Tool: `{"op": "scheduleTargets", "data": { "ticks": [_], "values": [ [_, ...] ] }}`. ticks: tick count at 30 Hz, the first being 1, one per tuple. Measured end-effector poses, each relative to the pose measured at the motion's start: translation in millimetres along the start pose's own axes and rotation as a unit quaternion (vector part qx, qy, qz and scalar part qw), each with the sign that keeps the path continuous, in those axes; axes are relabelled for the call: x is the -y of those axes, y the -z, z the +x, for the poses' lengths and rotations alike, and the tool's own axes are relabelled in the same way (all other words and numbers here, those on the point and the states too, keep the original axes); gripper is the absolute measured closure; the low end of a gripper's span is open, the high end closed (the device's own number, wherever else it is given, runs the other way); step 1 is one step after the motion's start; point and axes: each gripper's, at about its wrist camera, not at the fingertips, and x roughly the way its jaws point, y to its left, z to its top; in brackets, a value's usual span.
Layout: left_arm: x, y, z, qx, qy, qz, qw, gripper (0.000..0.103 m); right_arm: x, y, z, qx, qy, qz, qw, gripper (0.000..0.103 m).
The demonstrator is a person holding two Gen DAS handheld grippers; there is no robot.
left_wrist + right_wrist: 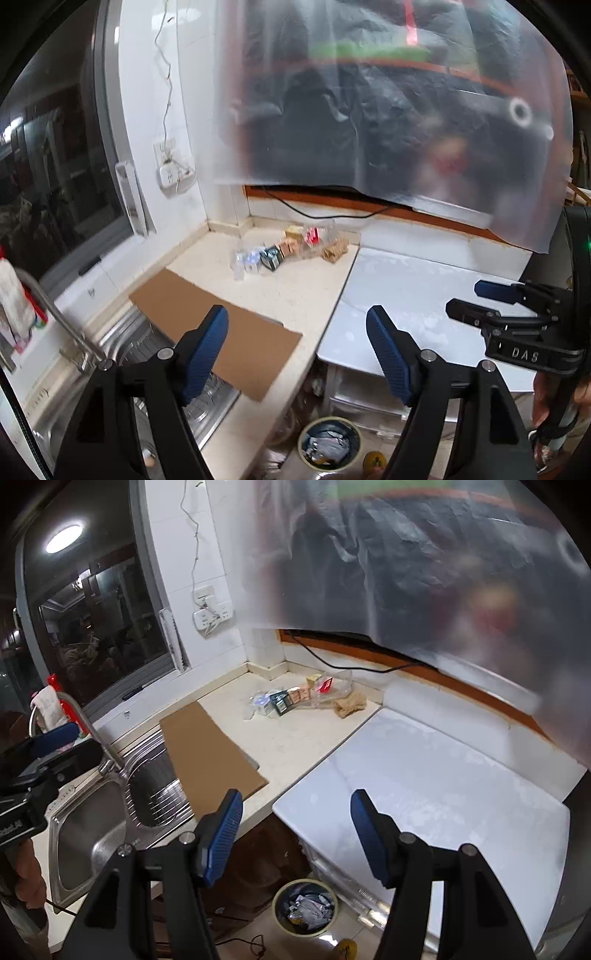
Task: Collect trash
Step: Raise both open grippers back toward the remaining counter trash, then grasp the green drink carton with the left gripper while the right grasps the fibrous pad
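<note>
Kitchen corner seen from two handheld grippers. The left gripper (297, 341), at the bottom of its view, has its blue-padded jaws spread wide with nothing between them. The right gripper (295, 830), bottom centre of its own view, also stands open and empty. The trash (291, 249), a cluster of small boxes, clear wrappers and a brown crumpled piece, lies at the back of the counter (295, 295) near the wall corner, mid-frame. A cardboard sheet (221, 325) partly covers the sink (88, 834) at lower left. A bin (304, 906) with scraps sits on the floor, bottom centre.
</note>
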Motion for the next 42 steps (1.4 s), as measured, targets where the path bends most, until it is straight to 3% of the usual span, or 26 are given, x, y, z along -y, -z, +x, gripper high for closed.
{"op": "scheduleTargets", "data": {
  "ticks": [9, 15, 21, 29, 42],
  "values": [
    [2.9, -66.0, 51.6, -0.015, -0.035, 0.007, 0.9992, 0.026, 42.2, -69.7, 33.0, 0.020, -0.002, -0.028, 0.999, 0.042],
    [2.1, -109.9, 114.5, -0.040, -0.077, 0.026, 0.9959, 0.025, 77.9, -122.3, 86.0, 0.016, -0.018, -0.043, 0.999, 0.042],
    [-6.5, -130.1, 182.9, -0.087, -0.088, 0.026, 0.9920, 0.025, 101.6, -153.4, 148.1, -0.013, -0.040, -0.047, 0.998, 0.042],
    [-16.5, -127.7, 262.5, -0.150, -0.075, 0.060, 0.9839, 0.025, 117.4, -163.3, 217.4, -0.053, -0.038, -0.029, 0.997, 0.042],
    [-30.5, -114.2, 405.4, -0.213, -0.017, 0.105, 0.9713, 0.025, 118.9, -136.8, 312.6, -0.099, 0.028, 0.023, 0.994, 0.042]
  ]
}}
